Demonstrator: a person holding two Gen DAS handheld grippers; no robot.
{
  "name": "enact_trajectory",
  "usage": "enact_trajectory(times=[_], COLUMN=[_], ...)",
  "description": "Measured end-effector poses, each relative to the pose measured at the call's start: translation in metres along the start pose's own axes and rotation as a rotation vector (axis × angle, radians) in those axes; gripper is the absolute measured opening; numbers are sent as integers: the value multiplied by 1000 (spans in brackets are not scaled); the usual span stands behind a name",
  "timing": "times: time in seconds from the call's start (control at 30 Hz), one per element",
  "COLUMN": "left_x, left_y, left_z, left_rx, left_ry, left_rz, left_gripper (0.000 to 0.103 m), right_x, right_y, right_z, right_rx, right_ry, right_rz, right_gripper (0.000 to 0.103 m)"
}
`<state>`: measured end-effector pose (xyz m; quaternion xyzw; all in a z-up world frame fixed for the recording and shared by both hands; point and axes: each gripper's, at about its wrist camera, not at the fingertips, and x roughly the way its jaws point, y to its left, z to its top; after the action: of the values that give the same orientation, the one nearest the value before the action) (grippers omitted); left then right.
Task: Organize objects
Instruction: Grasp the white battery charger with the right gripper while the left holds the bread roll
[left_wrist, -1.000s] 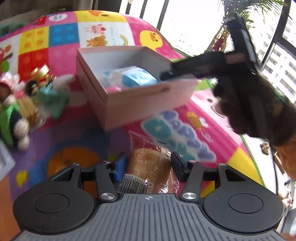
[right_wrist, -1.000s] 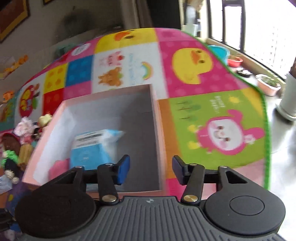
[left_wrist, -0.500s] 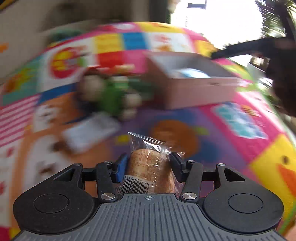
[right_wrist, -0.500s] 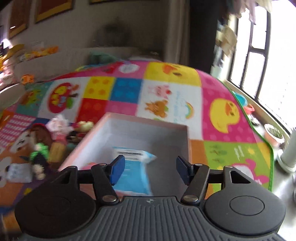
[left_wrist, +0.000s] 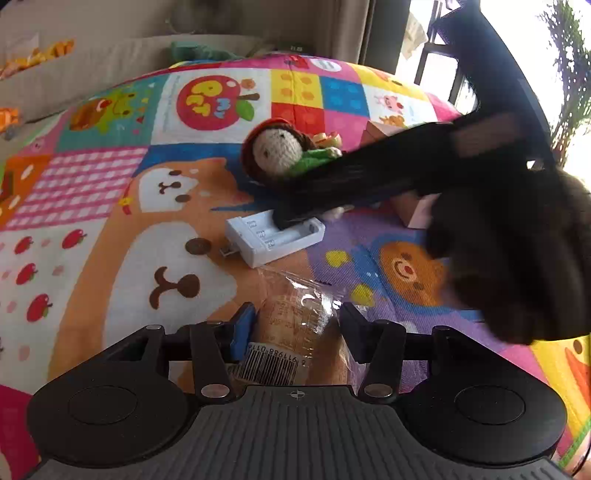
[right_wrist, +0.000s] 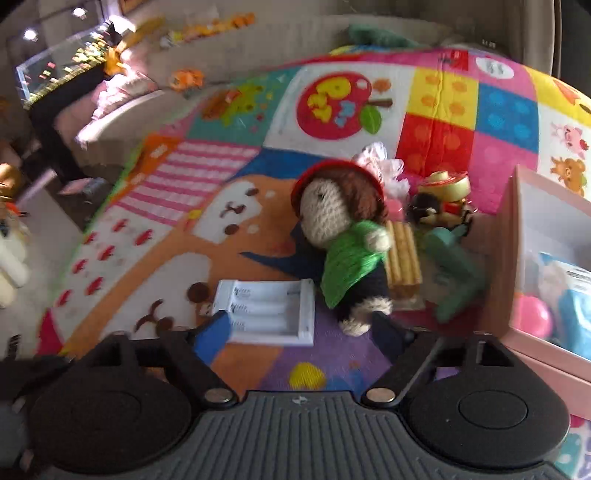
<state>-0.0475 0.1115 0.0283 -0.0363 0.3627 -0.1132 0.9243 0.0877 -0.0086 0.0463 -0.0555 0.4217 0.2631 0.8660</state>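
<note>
My left gripper is shut on a clear-wrapped bread packet with a barcode label, held above the colourful play mat. Just beyond it lies a white battery charger, and behind that a knitted doll in a red hat. My right gripper hangs over the charger and the doll's feet; its jaws are opening and press on nothing. In the left wrist view that right gripper crosses as a dark blur, with a gloved hand behind it.
A pink box stands at the right, holding a blue packet and a pink ball. A wafer packet, a green toy and small toys crowd between doll and box. A sofa borders the mat's far side.
Both views have swung left, from the pink box to the doll and charger. The right jaws have spread much wider. The left gripper still holds the bread packet.
</note>
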Motion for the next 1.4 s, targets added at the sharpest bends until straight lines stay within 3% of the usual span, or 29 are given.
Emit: enact_trajectory(times=[0.13,0.2,0.23,0.3,0.37,0.4,0.6,0.73,0.83,0.97,1.27,1.4], left_x=[0,-1,-1,-1,-1,0,-1,-1,-2,-2,14,21], left_y=[4,5,5,6,7,8,9,14,22,24,14,9], left_z=[-1,-2,-2,-4,-4,-3,-3,-3,-2,-2,7,11], left_rx=[-15,-19,-21,-25,-33,-35,-40,-70,-106,-106,-103,-93], left_ry=[-3,-4,-5,-10,-12,-12,-14,-14,-9,-8,-8,-11], left_rz=[-17,-23,-25,-29,-33,-35,-39,-59,-59,-57,-51,-57], left_gripper=[55,55,55,55,55,55,55,55,55,56,56,56], right_x=[25,26,24,17,13,12,-19,-32,-26,-12,-52,-70], right_y=[13,18,19,17,12,7,-12,-5,-4,-5,-17,-15], right_z=[8,9,8,6,4,2,-27,-32,-28,-28,-69,-89], right_rx=[-23,-52,-54,-54,-71,-62,-110,-186,-188,-154,-115,-57], right_ry=[35,21,18,14,49,78,88,35,14,15,79,139], right_rz=[-24,-39,-25,-40,-47,-56,-78,-88,-109,-162,-137,-31], right_gripper=[93,87,74,62,31,28,28,30,39,39,40,40])
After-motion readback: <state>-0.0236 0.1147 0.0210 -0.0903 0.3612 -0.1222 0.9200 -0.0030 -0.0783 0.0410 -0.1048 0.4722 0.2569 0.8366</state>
